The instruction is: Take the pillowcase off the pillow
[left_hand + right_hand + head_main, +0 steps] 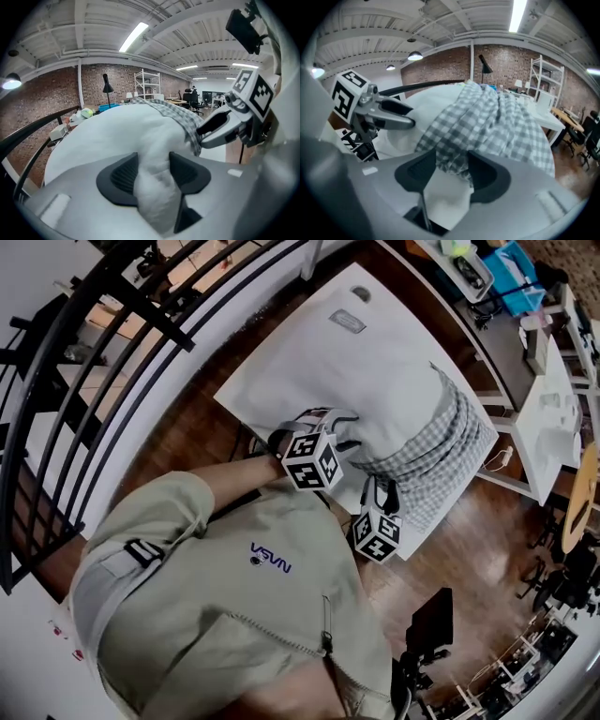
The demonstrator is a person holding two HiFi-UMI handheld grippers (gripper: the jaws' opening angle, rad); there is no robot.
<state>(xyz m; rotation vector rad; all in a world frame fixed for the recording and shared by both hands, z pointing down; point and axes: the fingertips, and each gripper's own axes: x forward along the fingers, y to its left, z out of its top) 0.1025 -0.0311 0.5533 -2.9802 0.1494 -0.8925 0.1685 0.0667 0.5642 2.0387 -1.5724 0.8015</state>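
A white pillow (pixel 366 362) lies on a table, and its checked pillowcase (pixel 441 451) is bunched over its right end. My left gripper (pixel 342 427) sits at the pillow's near edge. In the left gripper view, the left gripper (pixel 153 171) is open and a bulge of bare white pillow (pixel 122 136) fills the gap between its pads. My right gripper (pixel 380 486) is at the near hem of the pillowcase. In the right gripper view, the right gripper (pixel 452 171) is open with the hem of the checked pillowcase (pixel 497 122) hanging between its pads. Each gripper view also shows the other gripper beside it.
A black metal railing (pixel 112 352) runs along the left, over a wooden floor (pixel 187 437). White desks (pixel 553 418) and a blue bin (pixel 516 273) stand at the right. The person's beige shirt (pixel 234 615) fills the lower part of the head view.
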